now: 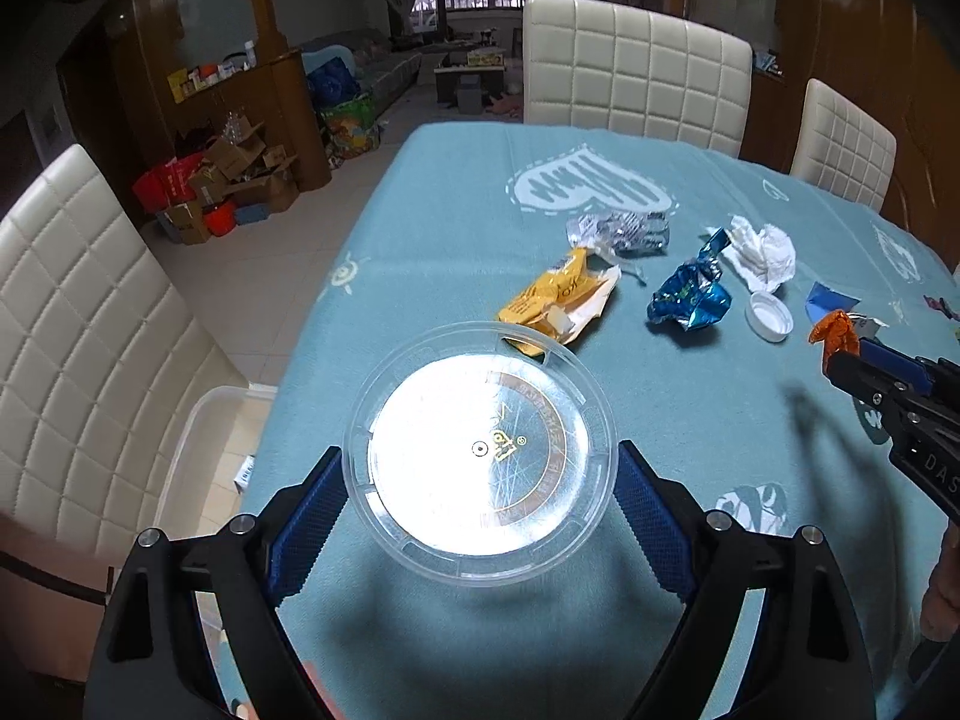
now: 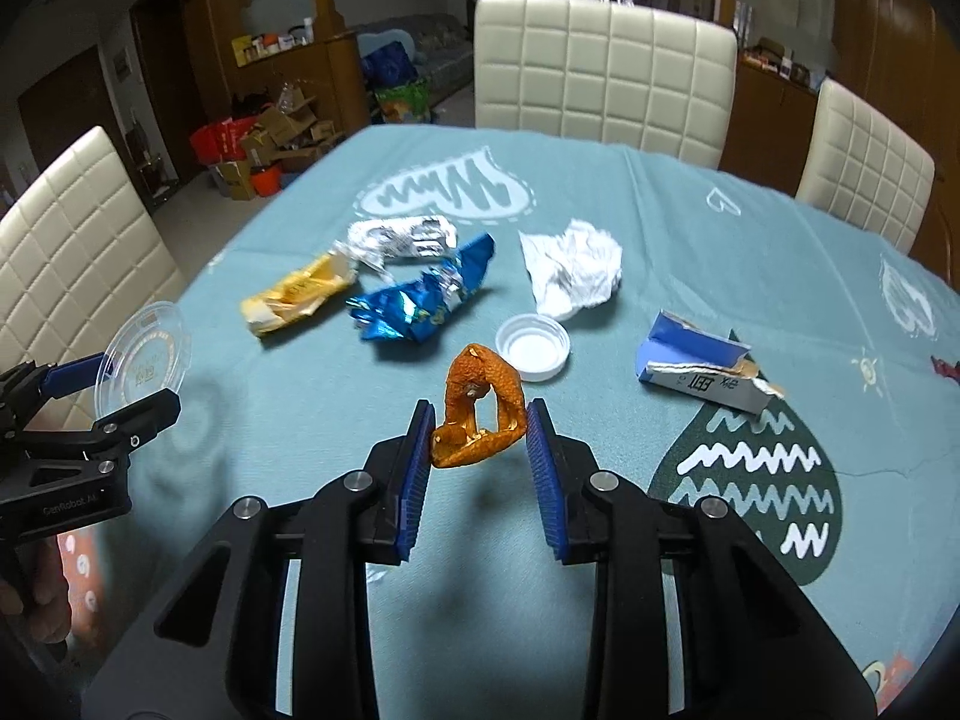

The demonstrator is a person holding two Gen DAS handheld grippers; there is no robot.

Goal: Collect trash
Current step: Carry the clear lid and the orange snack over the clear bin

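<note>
Plainly the right gripper (image 2: 479, 423) pinches a light, curled orange peel (image 2: 477, 405) above the table (image 2: 600, 192), best held across its thick curl, while the left gripper (image 1: 480, 483), spread wide, clasps a thin, slippery lid (image 1: 480, 453) by its rim

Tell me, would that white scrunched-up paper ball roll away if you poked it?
Probably not far. The white crumpled paper wad looks lumpy and uneven, not round, so it would likely scoot or flop on the teal patterned tablecloth. It seems thin and airy, so it is probably very light. Its loose folds would likely squash under a pinch.
</note>
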